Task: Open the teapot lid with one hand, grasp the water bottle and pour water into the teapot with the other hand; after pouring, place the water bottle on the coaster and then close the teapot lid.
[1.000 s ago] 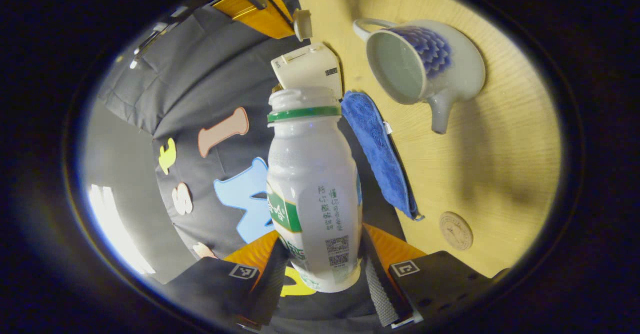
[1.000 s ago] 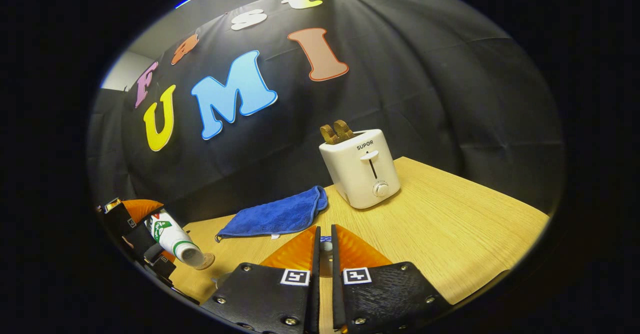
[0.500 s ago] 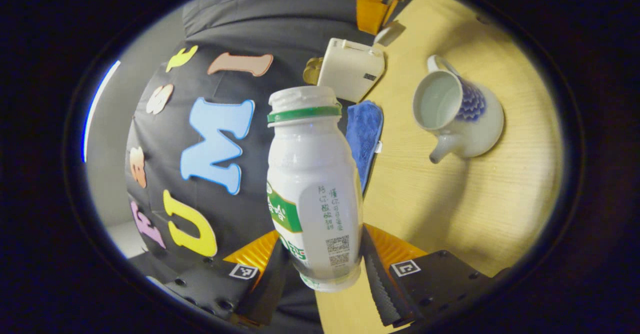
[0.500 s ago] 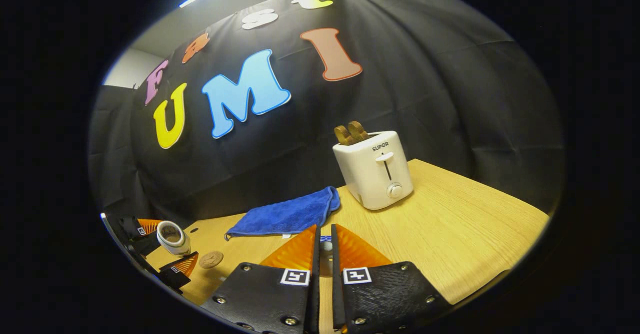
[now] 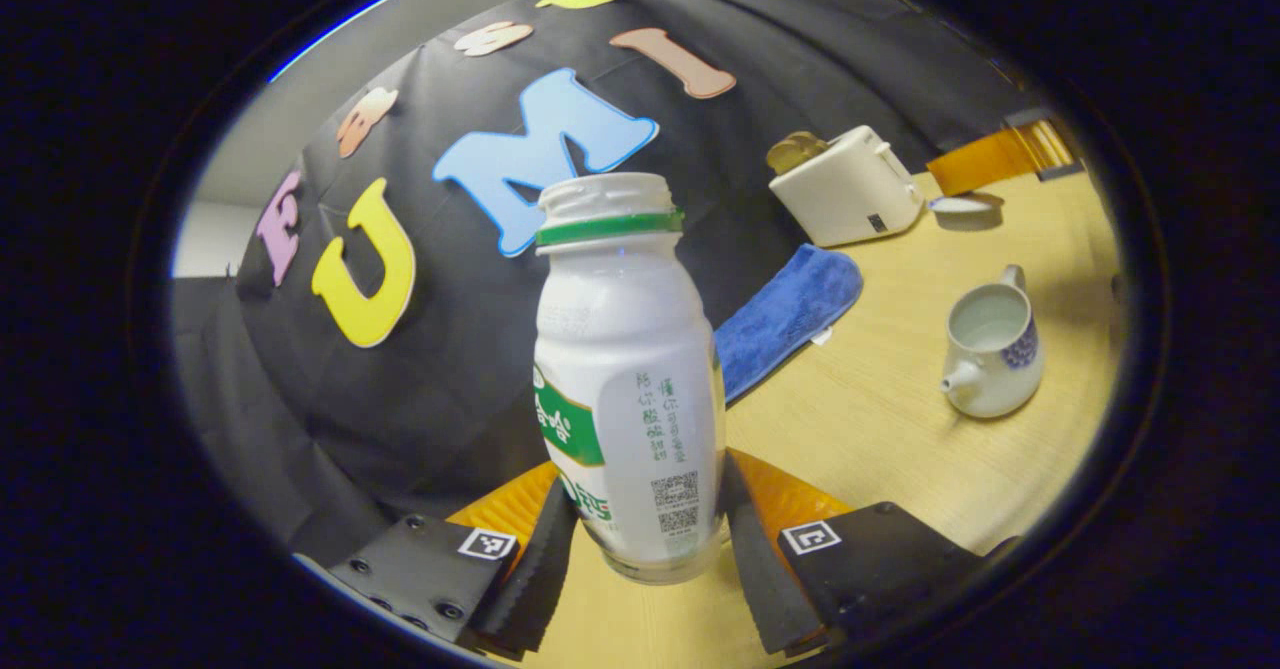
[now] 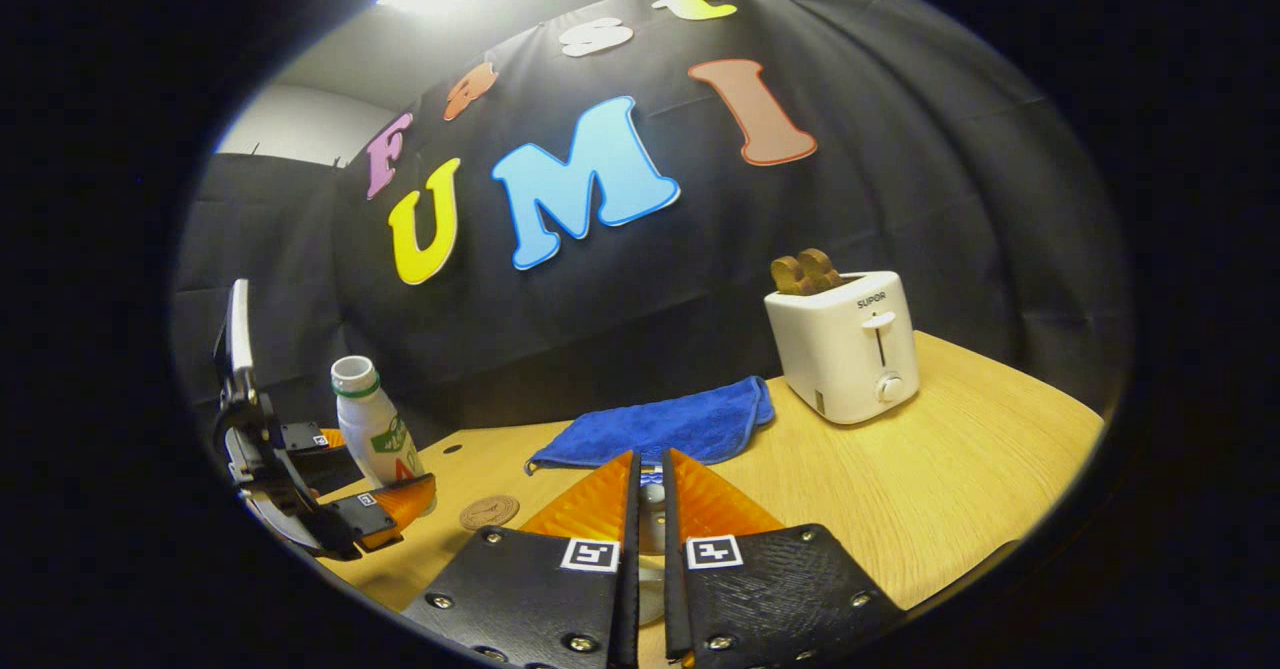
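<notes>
A white water bottle [image 5: 630,379] with a green neck ring and no cap stands upright, my left gripper [image 5: 640,524] shut on its lower body. From the right gripper view the bottle [image 6: 372,429] and left gripper [image 6: 350,494] hang just left of the round brown coaster [image 6: 489,511]. The white and blue teapot [image 5: 990,349] sits open on the table to the right. Its lid [image 5: 962,205] hovers behind it, held by my right gripper [image 5: 985,174]. In the right gripper view that gripper [image 6: 650,469] is shut on the lid's knob [image 6: 651,495].
A white toaster [image 6: 850,349] with toast in it stands at the back right of the wooden table [image 6: 950,489]. A blue cloth [image 6: 660,429] lies between it and the coaster. The booth's black wall rises right behind the table.
The bottle has swung from a tilt over the teapot to upright and moved away left, toward the coaster. The right gripper with the lid has barely shifted.
</notes>
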Demonstrator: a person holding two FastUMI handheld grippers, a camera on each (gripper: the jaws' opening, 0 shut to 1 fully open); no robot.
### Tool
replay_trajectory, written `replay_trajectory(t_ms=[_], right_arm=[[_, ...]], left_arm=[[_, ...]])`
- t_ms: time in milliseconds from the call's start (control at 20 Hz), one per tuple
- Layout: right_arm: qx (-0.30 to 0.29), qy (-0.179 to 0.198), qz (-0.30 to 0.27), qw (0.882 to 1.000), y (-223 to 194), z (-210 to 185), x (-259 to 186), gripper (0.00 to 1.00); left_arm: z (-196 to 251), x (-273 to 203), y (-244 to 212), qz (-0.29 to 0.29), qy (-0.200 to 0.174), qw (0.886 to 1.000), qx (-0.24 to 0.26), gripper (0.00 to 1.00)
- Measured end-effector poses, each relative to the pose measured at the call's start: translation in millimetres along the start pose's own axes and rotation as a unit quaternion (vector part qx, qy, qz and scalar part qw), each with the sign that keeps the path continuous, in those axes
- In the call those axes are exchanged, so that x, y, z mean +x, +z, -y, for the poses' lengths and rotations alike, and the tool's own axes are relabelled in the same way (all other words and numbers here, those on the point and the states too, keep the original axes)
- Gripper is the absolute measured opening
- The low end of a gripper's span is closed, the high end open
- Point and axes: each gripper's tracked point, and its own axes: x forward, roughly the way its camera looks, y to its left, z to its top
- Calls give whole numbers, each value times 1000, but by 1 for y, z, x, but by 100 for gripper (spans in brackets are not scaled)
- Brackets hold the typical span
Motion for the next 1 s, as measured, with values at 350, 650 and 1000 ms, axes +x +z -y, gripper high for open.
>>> replay_trajectory(t_ms=[350,650,1000], right_arm=[[-55,50,-38,997,-26,-32,4,10],[-116,67,-77,988,-50,-47,7,10],[-109,71,-88,988,-50,-44,4,10]], left_arm=[[3,-2,-10,-10,-5,990,-141,86],[3,-3,-11,-14,-6,987,-160,87],[1,-2,-15,-20,1,985,-172,87]])
